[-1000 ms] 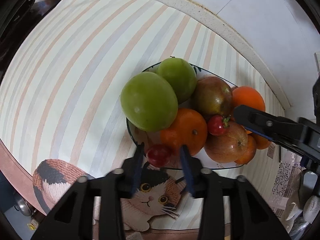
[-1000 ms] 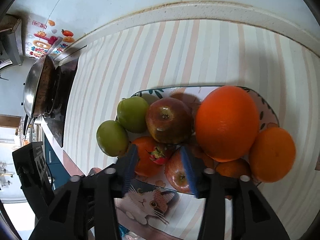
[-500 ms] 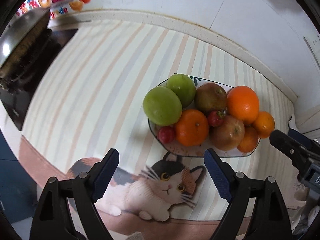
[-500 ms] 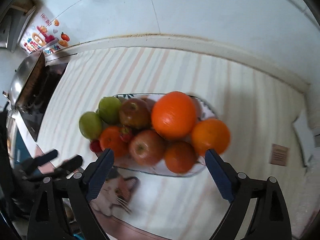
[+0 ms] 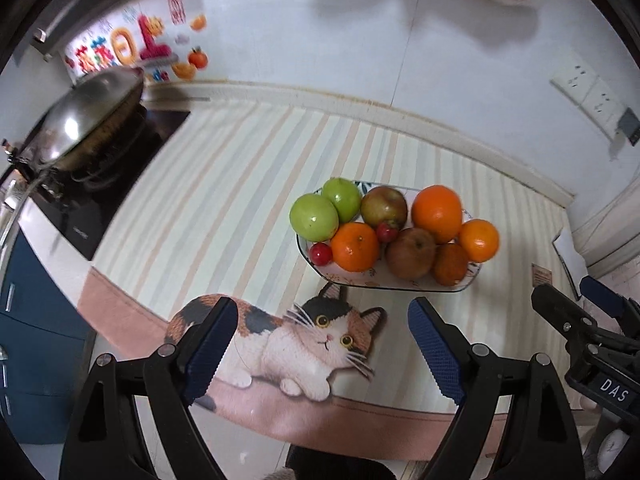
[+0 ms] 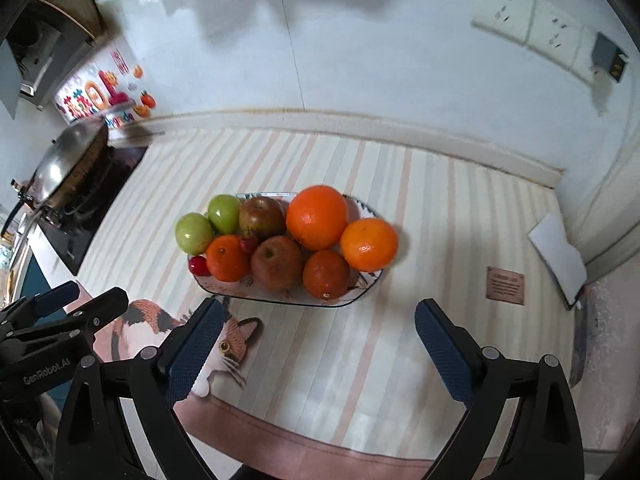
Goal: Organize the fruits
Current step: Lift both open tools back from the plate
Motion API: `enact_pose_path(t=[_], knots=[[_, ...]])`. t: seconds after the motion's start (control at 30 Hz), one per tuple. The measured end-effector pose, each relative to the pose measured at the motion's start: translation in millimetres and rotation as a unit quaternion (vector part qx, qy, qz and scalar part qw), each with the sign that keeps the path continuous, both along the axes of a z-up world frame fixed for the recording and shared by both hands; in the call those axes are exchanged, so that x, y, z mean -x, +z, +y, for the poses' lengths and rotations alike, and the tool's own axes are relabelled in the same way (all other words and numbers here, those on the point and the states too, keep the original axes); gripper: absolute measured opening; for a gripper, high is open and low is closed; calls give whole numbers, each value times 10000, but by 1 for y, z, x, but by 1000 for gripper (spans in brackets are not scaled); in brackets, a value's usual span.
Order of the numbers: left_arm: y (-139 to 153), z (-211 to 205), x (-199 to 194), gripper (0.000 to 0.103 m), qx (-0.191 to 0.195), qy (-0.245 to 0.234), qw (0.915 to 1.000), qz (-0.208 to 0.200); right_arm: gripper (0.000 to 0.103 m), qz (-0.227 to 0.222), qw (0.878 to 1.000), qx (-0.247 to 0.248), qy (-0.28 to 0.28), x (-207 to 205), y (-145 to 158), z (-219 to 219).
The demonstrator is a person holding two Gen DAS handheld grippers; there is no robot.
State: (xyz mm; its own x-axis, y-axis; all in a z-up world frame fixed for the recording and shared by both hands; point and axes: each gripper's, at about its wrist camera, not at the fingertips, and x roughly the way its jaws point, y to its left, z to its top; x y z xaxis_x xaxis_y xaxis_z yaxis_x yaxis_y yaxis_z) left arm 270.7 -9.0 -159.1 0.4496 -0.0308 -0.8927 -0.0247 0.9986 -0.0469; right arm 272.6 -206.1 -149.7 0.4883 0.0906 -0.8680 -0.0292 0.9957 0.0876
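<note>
A patterned plate (image 5: 400, 285) (image 6: 360, 296) on the striped mat holds the fruit: two green apples (image 5: 314, 217) (image 6: 194, 233), two reddish apples (image 5: 411, 253) (image 6: 277, 263), several oranges (image 5: 437, 213) (image 6: 317, 216) and two small red fruits (image 5: 321, 253) (image 6: 198, 265). My left gripper (image 5: 322, 340) is open and empty, held back from the plate above the cat picture. My right gripper (image 6: 320, 336) is open and empty, in front of the plate. Each gripper shows at the edge of the other's view.
A striped mat with a cat picture (image 5: 308, 340) covers the counter. A wok (image 5: 84, 120) (image 6: 68, 168) sits on a black stove at the far left. A white wall with sockets (image 6: 532, 28) is behind. A white sheet (image 6: 558, 252) and a brown card (image 6: 505, 285) lie right.
Both grippers have opened wide and pulled back and up from the plate. The small red fruit that was between my left fingers now lies on the plate's near left edge.
</note>
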Motion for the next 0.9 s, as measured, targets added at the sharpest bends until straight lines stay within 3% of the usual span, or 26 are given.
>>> enact_pose_path(t=[0.37, 0.63, 0.9], knots=[[78, -22, 114, 87, -103, 152, 9964, -825, 99, -917, 9956, 2, 213, 119, 90, -11], [108, -26, 180, 87, -187, 193, 9935, -1104, 100, -1181, 9928, 12, 191, 197, 125, -25], [135, -20, 216, 87, -327, 125, 9890, -1440, 100, -1511, 9885, 54, 71, 249, 160, -23]])
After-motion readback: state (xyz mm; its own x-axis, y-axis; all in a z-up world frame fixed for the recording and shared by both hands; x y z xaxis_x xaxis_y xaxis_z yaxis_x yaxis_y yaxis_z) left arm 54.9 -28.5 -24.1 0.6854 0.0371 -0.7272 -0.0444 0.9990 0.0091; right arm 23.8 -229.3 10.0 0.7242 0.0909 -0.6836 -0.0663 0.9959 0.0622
